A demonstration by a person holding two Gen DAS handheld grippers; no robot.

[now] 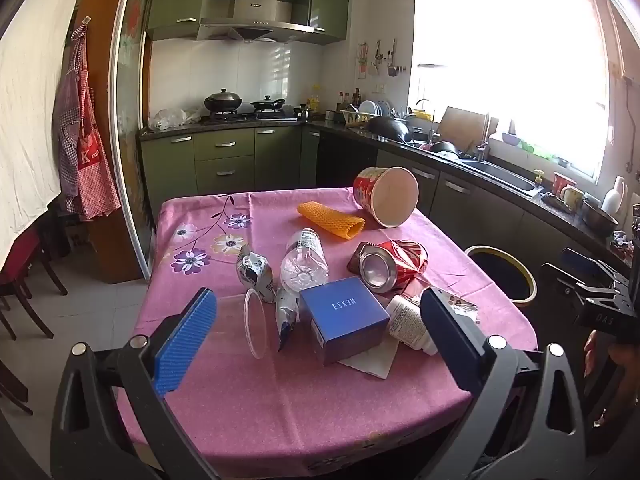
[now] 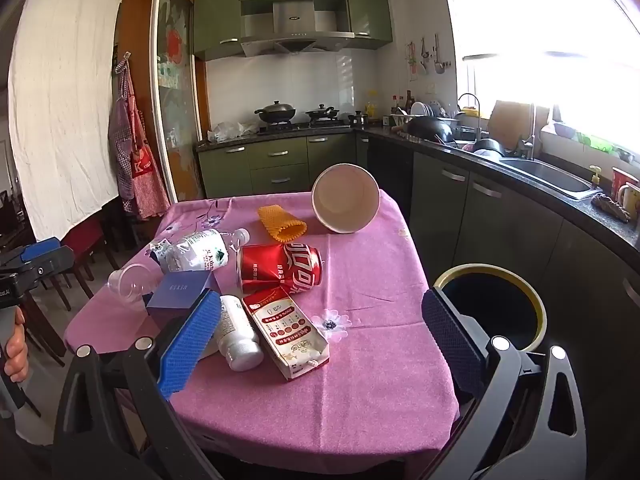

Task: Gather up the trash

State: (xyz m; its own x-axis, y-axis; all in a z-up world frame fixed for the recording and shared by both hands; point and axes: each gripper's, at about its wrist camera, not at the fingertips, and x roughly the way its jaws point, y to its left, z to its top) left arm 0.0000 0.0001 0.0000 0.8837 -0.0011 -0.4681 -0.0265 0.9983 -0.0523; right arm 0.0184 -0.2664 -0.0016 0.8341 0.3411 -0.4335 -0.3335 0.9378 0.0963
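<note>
Left gripper point(image 1: 320, 316): jaws spread wide, nothing between the pads, held above the near part of the tabletop point(image 1: 280, 400). Right gripper point(image 2: 320, 320): likewise spread wide and empty, over the near right corner. A hand point(image 2: 16, 344) grips the left unit's handle, seen at the left edge of the right wrist view.

Tabletop carries a pink flowered cloth. Trash lies in a loose cluster on it, none yet collected.

Nearest, left wrist view: blue box point(image 1: 344, 318) upright, resting on a white paper point(image 1: 370, 362). Clear cup point(image 1: 254, 322) on its side just left of the box, with a crumpled foil wrapper point(image 1: 252, 268) behind it. White bottle point(image 2: 238, 338) on its side, right of the box. Red-and-white carton point(image 2: 286, 330) lies flat, touching the white bottle's right side.

Middle: clear water bottle point(image 1: 304, 256) on its side behind the box. Crushed red can point(image 2: 280, 268) on its side, right of the water bottle, just behind the carton.

Far: orange foam net point(image 1: 332, 220) lying flat. Paper bucket point(image 1: 386, 196) tipped over near the far right corner, well apart from the cluster.

Off the tabletop, on the floor at its right side: dark bin point(image 2: 496, 308) with a yellow rim, mouth open.

Behind: kitchen counter with stove, pans and sink.
</note>
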